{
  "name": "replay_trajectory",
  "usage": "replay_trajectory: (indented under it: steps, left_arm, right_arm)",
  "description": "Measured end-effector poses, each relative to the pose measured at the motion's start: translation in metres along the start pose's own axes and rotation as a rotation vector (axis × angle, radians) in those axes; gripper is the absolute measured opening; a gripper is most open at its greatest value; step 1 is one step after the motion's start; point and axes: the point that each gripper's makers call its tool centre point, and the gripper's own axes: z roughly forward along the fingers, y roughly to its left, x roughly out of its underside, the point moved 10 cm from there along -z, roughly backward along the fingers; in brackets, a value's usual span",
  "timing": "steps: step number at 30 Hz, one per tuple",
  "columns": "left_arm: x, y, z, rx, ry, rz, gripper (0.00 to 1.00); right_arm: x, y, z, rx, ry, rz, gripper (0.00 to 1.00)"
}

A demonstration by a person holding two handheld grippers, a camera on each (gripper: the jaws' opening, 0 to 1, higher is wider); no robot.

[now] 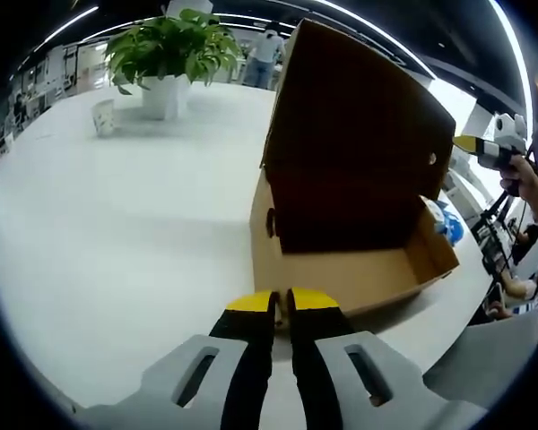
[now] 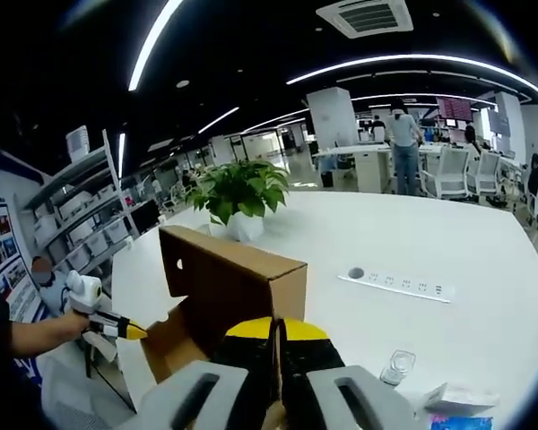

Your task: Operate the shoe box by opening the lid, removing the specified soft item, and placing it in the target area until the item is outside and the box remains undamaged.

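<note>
The brown cardboard shoe box (image 1: 341, 269) stands open on the white table, its lid (image 1: 359, 125) raised nearly upright. What I see of its inside is bare cardboard. My left gripper (image 1: 281, 302) hovers shut and empty just in front of the box's near wall. My right gripper (image 1: 466, 143), held by a hand, hangs past the lid's right edge, apart from it. In the right gripper view the box (image 2: 238, 282) is seen from behind, below my shut right gripper (image 2: 276, 329); the left gripper (image 2: 134, 332) points in from the left.
A potted plant (image 1: 170, 45) and a small cup (image 1: 103, 116) stand at the far side of the table (image 1: 117, 233). A blue-white thing (image 1: 448, 224) lies behind the box. A power strip (image 2: 394, 285), a glass (image 2: 397, 365) and packets (image 2: 457, 403) lie to the right.
</note>
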Motion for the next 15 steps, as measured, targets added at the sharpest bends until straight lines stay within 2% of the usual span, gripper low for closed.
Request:
replay_trajectory:
  steps: [15]
  left_arm:
    - [0.0004,0.0003,0.0002,0.001,-0.003,0.004,0.04]
  right_arm:
    - [0.0078,0.0076,-0.0087,-0.017,-0.006,0.015,0.00]
